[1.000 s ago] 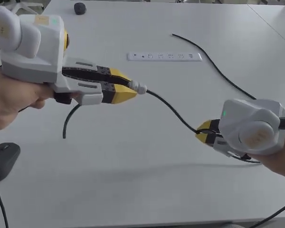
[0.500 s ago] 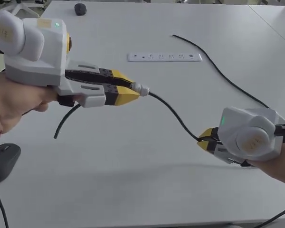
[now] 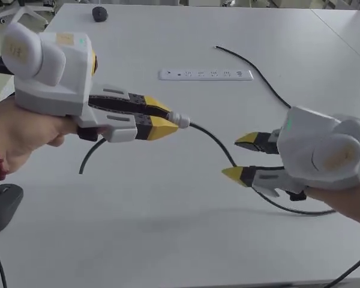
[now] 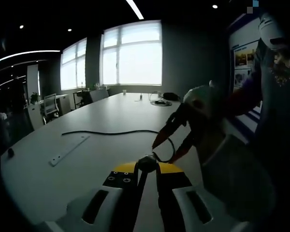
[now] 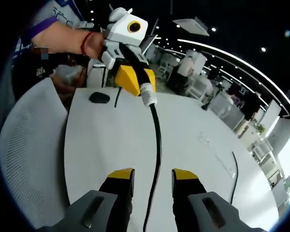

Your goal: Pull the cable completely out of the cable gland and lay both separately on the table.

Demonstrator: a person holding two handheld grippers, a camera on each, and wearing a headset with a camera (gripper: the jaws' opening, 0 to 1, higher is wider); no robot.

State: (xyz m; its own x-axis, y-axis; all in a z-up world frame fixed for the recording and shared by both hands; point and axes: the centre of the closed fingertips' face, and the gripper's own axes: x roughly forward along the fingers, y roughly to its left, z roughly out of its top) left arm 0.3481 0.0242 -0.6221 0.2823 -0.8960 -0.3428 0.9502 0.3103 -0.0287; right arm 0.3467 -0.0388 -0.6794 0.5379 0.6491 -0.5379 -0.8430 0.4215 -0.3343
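Observation:
My left gripper [image 3: 171, 120] is shut on a small white cable gland [image 3: 179, 119], held above the table. A black cable [image 3: 213, 139] leaves the gland, sags to the right and passes between the jaws of my right gripper [image 3: 235, 157], which stands open around it without clamping. The cable's short tail [image 3: 89, 155] hangs down behind the left gripper. In the left gripper view the gland [image 4: 146, 162] sits at the jaw tips with the right gripper [image 4: 176, 135] beyond. In the right gripper view the cable [image 5: 157, 140] runs from between the open fingertips [image 5: 122, 175] up to the gland [image 5: 148, 94].
A white power strip [image 3: 205, 74] lies at the far middle of the table [image 3: 168, 216]. A second black cable [image 3: 270, 81] curves along the right. One dark mouse [image 3: 3, 204] sits at the near left edge, another [image 3: 100, 12] at the far edge.
My right gripper has opened and let go of the cable it was clamping, shifting slightly up and left. The left gripper keeps its hold on the gland.

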